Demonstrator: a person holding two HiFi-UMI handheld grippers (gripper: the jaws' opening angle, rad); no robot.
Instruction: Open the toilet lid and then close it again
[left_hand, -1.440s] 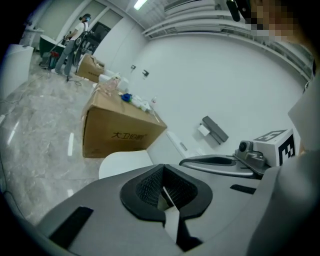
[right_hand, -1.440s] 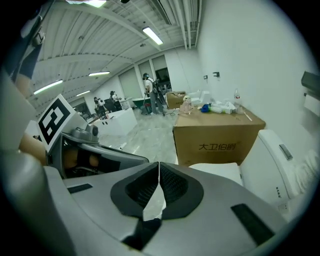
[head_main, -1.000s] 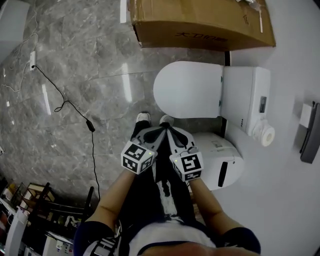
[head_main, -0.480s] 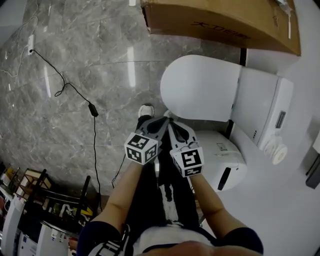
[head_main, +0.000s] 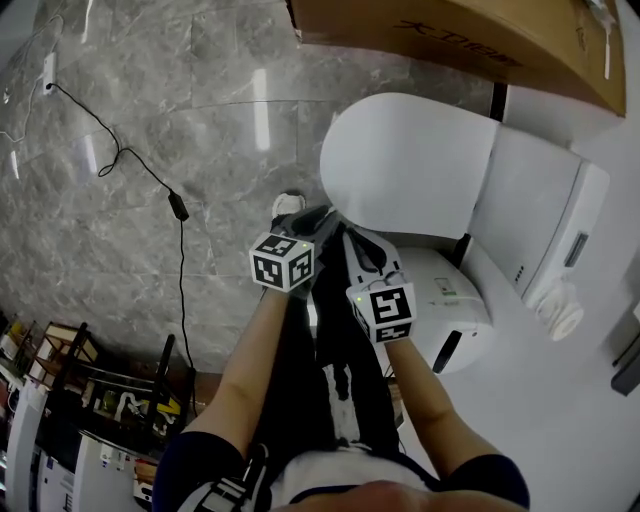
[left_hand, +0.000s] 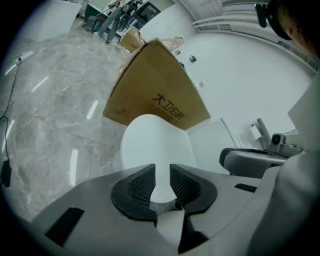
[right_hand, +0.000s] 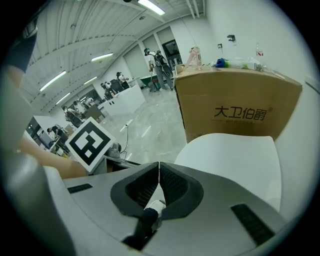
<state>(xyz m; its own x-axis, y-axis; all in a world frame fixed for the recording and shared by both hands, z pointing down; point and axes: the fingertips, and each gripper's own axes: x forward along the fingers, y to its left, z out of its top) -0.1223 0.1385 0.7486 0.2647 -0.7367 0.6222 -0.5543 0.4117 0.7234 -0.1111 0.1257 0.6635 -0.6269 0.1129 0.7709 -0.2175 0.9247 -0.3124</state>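
- Toilet lid (head_main: 405, 165): one, white, lying down flat over the bowl. It sits ahead of both grippers, past their tips; neither pair of jaws is on it.
- Left gripper (head_main: 300, 218): one, with a marker cube. Its jaws stand a narrow gap apart, having just been opening, and grip nothing. In the left gripper view the lid's front edge shows through that gap, straight ahead of the tips.
- Right gripper (head_main: 355, 242): one, with a marker cube, beside the left one. Its jaws meet at the tips and hold nothing. In the right gripper view the lid lies ahead and off to the right of them.
- Cistern (head_main: 540, 215): one, white, behind the lid, on its far side from the grippers.
- Cardboard box (head_main: 450, 40): one, brown and printed, beyond the lid from both grippers.
- White bin (head_main: 445, 310): one, just to the right of the right gripper.
- Paper roll (head_main: 560, 310): one, right of the cistern.
- Black cable (head_main: 150, 175): one, trailing over the grey marble floor (head_main: 150, 100), well to the left of the left gripper.
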